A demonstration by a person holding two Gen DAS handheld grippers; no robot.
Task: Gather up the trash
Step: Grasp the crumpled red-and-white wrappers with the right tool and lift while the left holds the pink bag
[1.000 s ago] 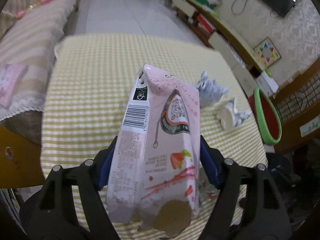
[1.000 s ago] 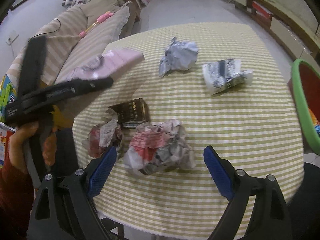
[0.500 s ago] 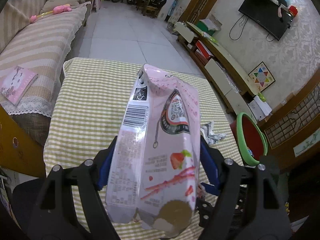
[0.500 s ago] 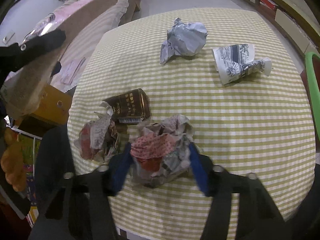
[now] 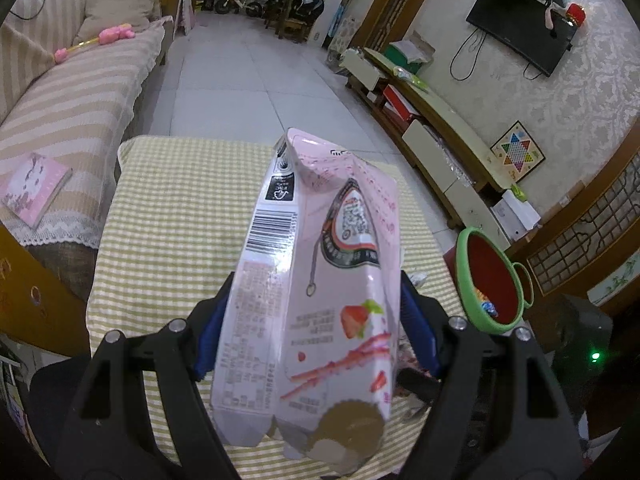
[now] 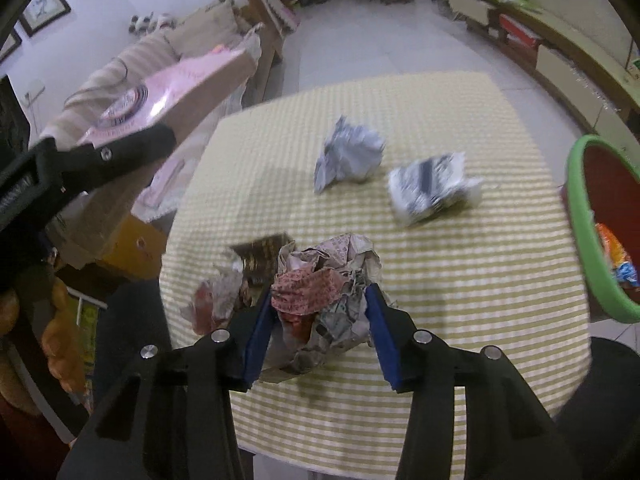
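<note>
Right gripper (image 6: 320, 328) closing on wad (image 6: 326, 300), lifting; I'm holding carton (image 5: 320, 280) clamped left (image 5: 316, 332); bin (image 6: 600, 232) lying rightward.

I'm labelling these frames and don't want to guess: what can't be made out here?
- Left wrist view: the pink carton hides most trash on the table.
- Right wrist view: motion blur smears print on the crumpled paper cup.
- Right wrist view: the frame edge cuts off the green bin, hiding most contents.
- The dark box sits partly behind the paper wad.

Pink carton (image 5: 316, 292) gripped, crumpled paper (image 6: 324, 296) pinched
</note>
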